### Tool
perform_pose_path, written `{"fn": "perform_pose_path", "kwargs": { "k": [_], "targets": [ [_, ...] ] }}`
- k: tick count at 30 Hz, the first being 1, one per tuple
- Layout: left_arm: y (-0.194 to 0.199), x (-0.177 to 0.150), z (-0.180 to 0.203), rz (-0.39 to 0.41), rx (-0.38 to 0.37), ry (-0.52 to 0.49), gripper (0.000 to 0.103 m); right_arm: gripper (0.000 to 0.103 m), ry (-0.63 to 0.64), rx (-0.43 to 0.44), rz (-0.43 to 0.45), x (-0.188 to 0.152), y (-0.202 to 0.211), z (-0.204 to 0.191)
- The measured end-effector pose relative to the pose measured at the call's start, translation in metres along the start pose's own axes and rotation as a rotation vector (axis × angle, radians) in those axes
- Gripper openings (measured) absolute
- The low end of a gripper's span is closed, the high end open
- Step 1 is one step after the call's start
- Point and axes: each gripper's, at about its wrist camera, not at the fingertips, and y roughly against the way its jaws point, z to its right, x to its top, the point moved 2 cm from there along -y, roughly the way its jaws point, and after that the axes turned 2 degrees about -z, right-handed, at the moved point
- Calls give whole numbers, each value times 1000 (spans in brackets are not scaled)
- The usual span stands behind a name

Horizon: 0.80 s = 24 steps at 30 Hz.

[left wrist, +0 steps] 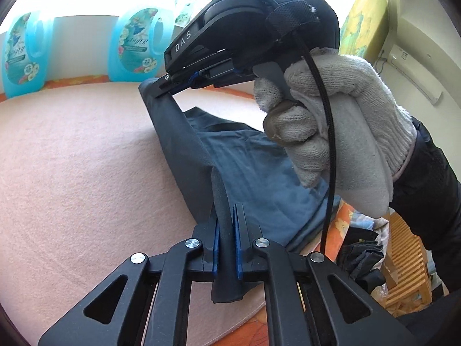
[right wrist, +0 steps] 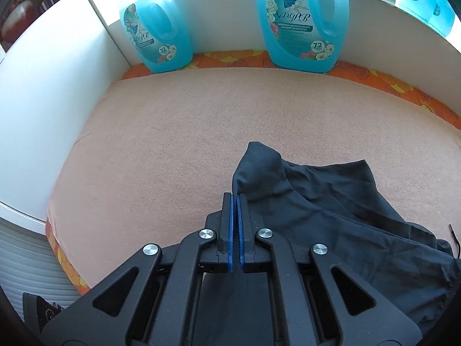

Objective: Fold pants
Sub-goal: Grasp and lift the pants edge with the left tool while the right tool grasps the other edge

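Observation:
Dark grey-blue pants [left wrist: 247, 161] lie on a pink towel-covered surface [left wrist: 72, 158], partly lifted at one edge. My left gripper [left wrist: 226, 210] is shut on a bunched fold of the pants near the front. In the left wrist view my right gripper [left wrist: 157, 86], held by a white-gloved hand [left wrist: 331, 121], pinches the far corner of the same edge and holds it taut above the surface. In the right wrist view the right gripper [right wrist: 235, 197] is shut on a peak of the pants [right wrist: 331, 201], whose cloth trails away to the right.
Blue detergent bottles [right wrist: 302, 20] [right wrist: 157, 28] stand along the back wall on an orange floral border [right wrist: 230, 57]. A white wall [right wrist: 43, 101] bounds the left side. A wooden slatted rack [left wrist: 409, 259] and dark cloth sit beyond the right edge.

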Motion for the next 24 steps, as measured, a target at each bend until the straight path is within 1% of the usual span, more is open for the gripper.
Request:
{"fn": "perform_pose_path", "kwargs": {
  "k": [7, 13, 18, 24],
  "targets": [
    [-7, 27, 38, 26, -88, -73, 6, 2, -32, 3, 95, 0, 48, 29],
    [-17, 50, 68, 36, -150, -135, 6, 2, -73, 2, 170, -2, 88, 62],
    [-34, 66, 94, 25, -204, -185, 6, 2, -126, -19, 221, -10, 118, 102],
    [-68, 79, 131, -10, -266, -255, 6, 2, -207, -56, 263, -27, 149, 160]
  ]
}}
